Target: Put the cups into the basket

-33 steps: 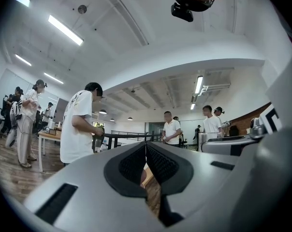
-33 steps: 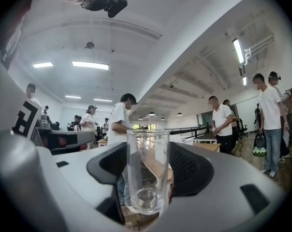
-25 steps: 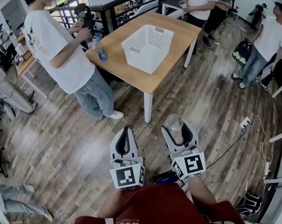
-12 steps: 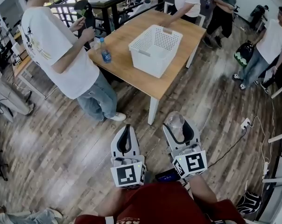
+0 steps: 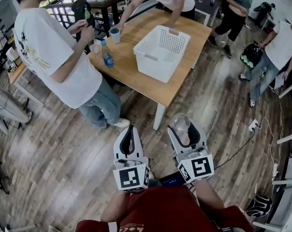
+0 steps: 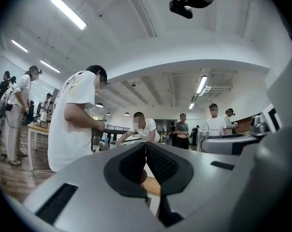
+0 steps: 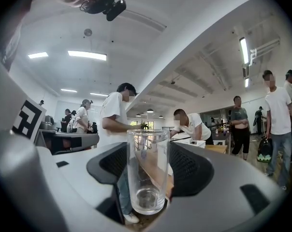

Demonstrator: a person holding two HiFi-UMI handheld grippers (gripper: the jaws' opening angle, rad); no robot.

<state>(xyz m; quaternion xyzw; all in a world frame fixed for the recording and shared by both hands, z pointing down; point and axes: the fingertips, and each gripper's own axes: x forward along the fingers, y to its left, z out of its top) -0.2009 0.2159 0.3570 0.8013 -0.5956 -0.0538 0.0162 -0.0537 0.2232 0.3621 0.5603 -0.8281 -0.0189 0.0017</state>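
Looks steeply down from head height onto a wood floor, with two hand-held grippers low in the head view. Grips a clear drinking glass (image 5: pixel 180 123) in the right gripper (image 5: pixel 182 129), at about 5 o'clock, pads pressed against its sides. Keeps the glass upright: long axis vertical, open mouth up, thick base down, likely to prevent slipping from the pads and to allow a base-first lowering. Carries nothing in the left gripper (image 5: pixel 130 131), at about 6 o'clock, jaws brought together with tips meeting, probably just idle alongside.

Points both grippers level toward 12 o'clock, at a wooden table (image 5: pixel 136 74) well apart from them. On the table, toward 12 o'clock, a white perforated basket (image 5: pixel 151 65), open side up, nothing visible inside. At about 11 o'clock, a teal cup (image 5: pixel 115 35) by the hand of a person leaning over the table, and a bottle (image 5: pixel 106 58) with a blue label near the edge. Several bystanders around the table.

Judged from this: glass in transit, not yet at the basket. Next, most likely a reach over the near rim.
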